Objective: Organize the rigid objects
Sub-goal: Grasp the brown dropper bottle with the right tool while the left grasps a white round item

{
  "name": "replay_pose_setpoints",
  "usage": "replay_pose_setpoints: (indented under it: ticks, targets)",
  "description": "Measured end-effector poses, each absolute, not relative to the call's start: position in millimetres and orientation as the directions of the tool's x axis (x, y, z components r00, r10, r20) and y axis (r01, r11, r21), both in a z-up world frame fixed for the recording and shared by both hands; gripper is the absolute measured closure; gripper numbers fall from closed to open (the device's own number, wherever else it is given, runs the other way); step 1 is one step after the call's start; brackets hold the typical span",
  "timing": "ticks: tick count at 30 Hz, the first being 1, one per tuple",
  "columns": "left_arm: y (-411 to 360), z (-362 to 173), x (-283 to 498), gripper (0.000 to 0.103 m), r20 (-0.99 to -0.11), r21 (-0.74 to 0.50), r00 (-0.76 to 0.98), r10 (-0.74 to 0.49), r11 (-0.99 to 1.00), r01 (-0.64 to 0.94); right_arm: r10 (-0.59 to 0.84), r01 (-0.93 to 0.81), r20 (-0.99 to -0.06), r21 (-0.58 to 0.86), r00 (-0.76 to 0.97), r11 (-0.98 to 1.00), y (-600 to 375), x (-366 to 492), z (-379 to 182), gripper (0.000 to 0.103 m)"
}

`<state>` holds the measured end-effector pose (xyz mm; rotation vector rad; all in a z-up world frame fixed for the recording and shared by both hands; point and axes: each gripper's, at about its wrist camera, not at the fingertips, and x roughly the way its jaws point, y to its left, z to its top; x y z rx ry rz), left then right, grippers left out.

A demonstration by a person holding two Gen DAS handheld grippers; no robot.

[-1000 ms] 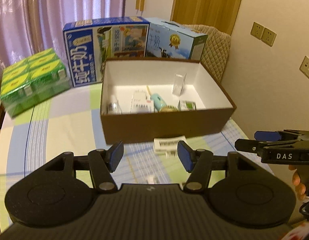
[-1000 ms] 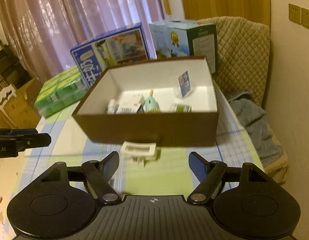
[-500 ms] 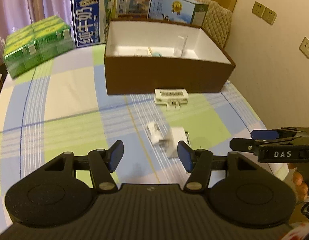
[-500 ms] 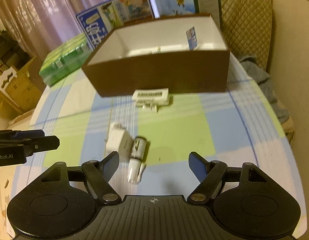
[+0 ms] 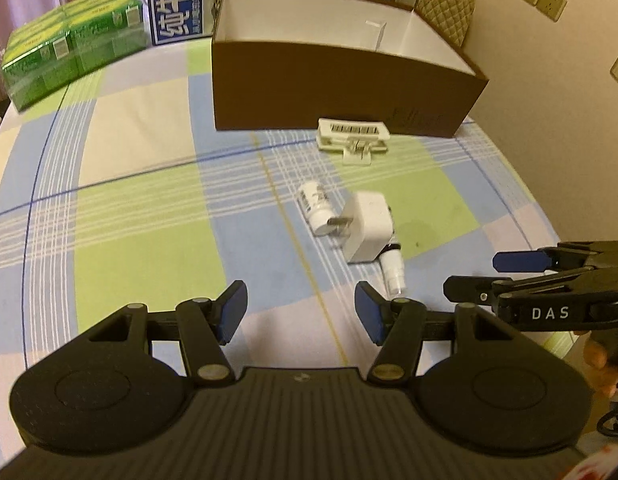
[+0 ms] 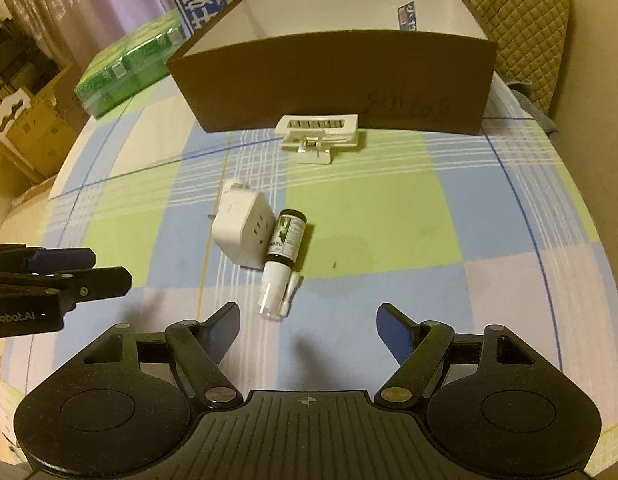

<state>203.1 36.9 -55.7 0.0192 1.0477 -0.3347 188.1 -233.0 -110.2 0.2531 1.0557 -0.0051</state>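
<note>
Both grippers have dropped and tipped down since the earlier frames, so the brown cardboard box [image 6: 333,76] now shows me its front wall rather than its contents, and the loose items on the checked tablecloth [image 6: 389,216] lie straight ahead. My left gripper [image 5: 299,312] and right gripper [image 6: 309,330] both hang with jaws apart and nothing between them. I read this as the approach to a pick, with three or four pieces yet to go into the box. On open cloth, well short of the box, lie a white plug adapter [image 6: 241,232], a dark spray bottle with a white cap [image 6: 283,264] touching its side, and, behind the adapter, a small white bottle [image 5: 315,208]; a white clip-on holder [image 6: 319,132] sits just in front of the box wall. The spray bottle is nearest my right jaws, so I would straddle it across its width; the adapter pressed against it leaves little room on that side. The far table edge is crowded with green cartons [image 5: 73,60] and a blue milk carton [image 5: 181,0].
</note>
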Motion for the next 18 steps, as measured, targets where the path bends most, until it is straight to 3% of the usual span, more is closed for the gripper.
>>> replay_pose_setpoints:
  ticks: [6, 13, 18]
  targets:
    - [37, -69, 207, 0.048, -0.866, -0.142, 0.429, -0.256, 0.949, 0.280, 0.126, 0.099, -0.869, 0.196, 0.478, 0.976, -228, 196, -120, 0.031]
    - [36, -82, 215, 0.048, -0.878, -0.130, 0.415, -0.241, 0.952, 0.277, 0.142, 0.079, -0.874, 0.201, 0.465, 0.977, -223, 206, -133, 0.050]
    - [37, -88, 222, 0.048, -0.882, -0.126, 0.409, -0.232, 0.955, 0.270, 0.158, 0.060, -0.873, 0.208, 0.462, 0.976, -220, 215, -140, 0.054]
